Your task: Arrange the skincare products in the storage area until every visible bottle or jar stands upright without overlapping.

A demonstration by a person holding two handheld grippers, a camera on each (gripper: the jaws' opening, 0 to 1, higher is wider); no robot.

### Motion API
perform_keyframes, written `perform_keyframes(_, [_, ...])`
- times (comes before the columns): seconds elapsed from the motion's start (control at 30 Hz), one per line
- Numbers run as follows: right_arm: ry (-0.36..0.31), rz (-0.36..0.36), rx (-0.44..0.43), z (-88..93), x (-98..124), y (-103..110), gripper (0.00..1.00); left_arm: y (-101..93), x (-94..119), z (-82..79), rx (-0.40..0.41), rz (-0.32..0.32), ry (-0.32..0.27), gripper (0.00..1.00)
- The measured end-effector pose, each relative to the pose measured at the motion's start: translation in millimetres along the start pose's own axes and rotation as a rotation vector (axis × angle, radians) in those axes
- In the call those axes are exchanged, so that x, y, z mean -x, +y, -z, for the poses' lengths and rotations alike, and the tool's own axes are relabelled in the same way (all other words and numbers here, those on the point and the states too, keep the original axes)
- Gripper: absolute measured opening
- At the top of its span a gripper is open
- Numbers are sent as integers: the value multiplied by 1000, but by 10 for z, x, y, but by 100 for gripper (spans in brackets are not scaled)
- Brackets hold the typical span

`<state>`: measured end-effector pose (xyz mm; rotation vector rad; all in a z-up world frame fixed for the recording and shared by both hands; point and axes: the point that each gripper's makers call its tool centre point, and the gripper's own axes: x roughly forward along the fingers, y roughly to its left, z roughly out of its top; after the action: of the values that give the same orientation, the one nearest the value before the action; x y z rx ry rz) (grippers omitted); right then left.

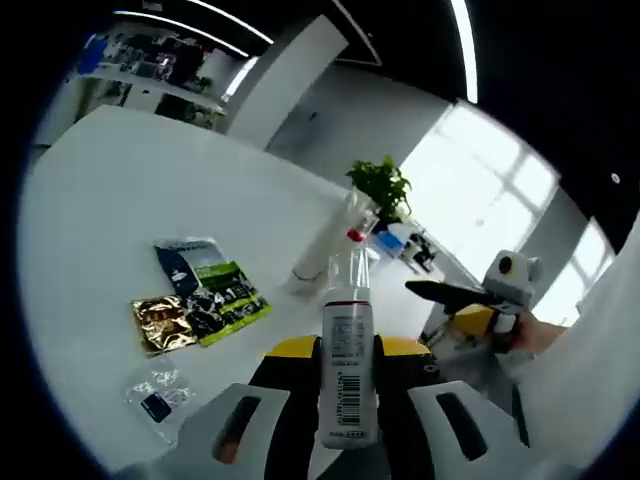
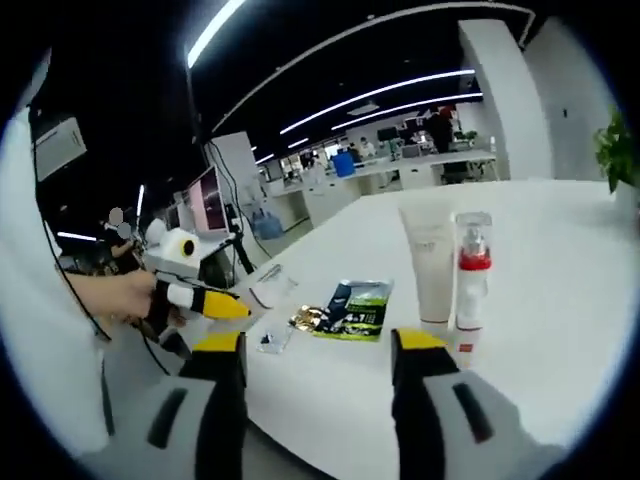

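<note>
Left gripper (image 1: pixel 345 425): clenched on white pump bottle with clear cap and barcode label (image 1: pixel 347 375), held upright between yellow-tipped jaws, above near edge of white table (image 1: pixel 110 200); seen from right gripper view at left (image 2: pixel 225 307), beyond table's left edge, person's hand (image 2: pixel 105 295) behind it.

Right gripper (image 2: pixel 320 350): released, 2 yellow-tipped jaws spread with nothing between them, over near edge of table (image 2: pixel 560 330); seen from left gripper view at right (image 1: pixel 450 292), off table's right edge.

White squeeze tube (image 2: pixel 428 262): standing upright, cap down, toward right part of table; in left gripper view (image 1: pixel 325 250) near far edge.

Clear bottle with red collar and clear cap (image 2: pixel 471 272): upright, just beside white squeeze tube on its right, possibly touching; cannot tell. In left gripper view (image 1: pixel 357 232) partly behind cap of held bottle.

Green and black sachet (image 1: pixel 228 297): lying flat mid-table, overlapping blue sachet (image 1: pixel 185 262) and gold foil sachet (image 1: pixel 165 322); same cluster in right gripper view (image 2: pixel 355 308).

Clear plastic packet with dark insert (image 1: pixel 160 395): flat near front-left corner, apart from sachet cluster.

Green potted plant (image 1: pixel 380 185): at far edge of table, behind tube.
</note>
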<state>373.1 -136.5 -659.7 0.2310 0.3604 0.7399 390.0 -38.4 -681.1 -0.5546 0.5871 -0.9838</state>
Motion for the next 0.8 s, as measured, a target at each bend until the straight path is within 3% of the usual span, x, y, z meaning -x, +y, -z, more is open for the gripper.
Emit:
perform_keyframes(0.23, [-88,-142,-80,-301,-119,296,58,-266,33,-109,52,136,-63,17])
perform_keyframes(0.43, [-129,-249,-167,-452,-257,524,54,-380,89,-231,124,204,-148,17])
perform_keyframes(0.5, [-142,-267,-184,-484,-283,550,51,-476,112,-271,161,258,-169,17])
perform_keyframes(0.6, [-155,-306,-222,-537,-326,614,51,-647,145,-297,189,351,-176,17])
perform_keyframes(0.8, [-180,-392,-272,-659,-361,766,46,-813,136,-281,183,424,-155,17])
